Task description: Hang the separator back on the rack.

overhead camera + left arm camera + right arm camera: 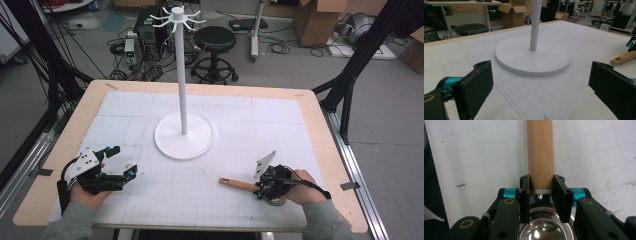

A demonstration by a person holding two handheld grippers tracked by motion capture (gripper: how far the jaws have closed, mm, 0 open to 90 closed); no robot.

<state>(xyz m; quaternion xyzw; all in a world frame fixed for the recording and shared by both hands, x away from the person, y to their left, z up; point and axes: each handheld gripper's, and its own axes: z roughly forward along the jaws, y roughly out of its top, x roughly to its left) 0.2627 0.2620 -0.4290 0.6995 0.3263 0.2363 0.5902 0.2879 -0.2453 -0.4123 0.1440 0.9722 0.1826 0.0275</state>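
1. Right gripper [264, 188] jaws clamp the scoop [540, 157] at the handle-bowl joint, likely for control; scoop lies on the table [310, 125].
2. Left gripper [117, 172] jaws wide, empty, aimed at the stand [184, 135].

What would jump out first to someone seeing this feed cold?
The tall white stand, its round base mid-table and hooked arms at the top. Next, the right gripper near the table's front right, jaws closed on a wooden-handled utensil with a shiny metal bowl. The left gripper rests open at front left.
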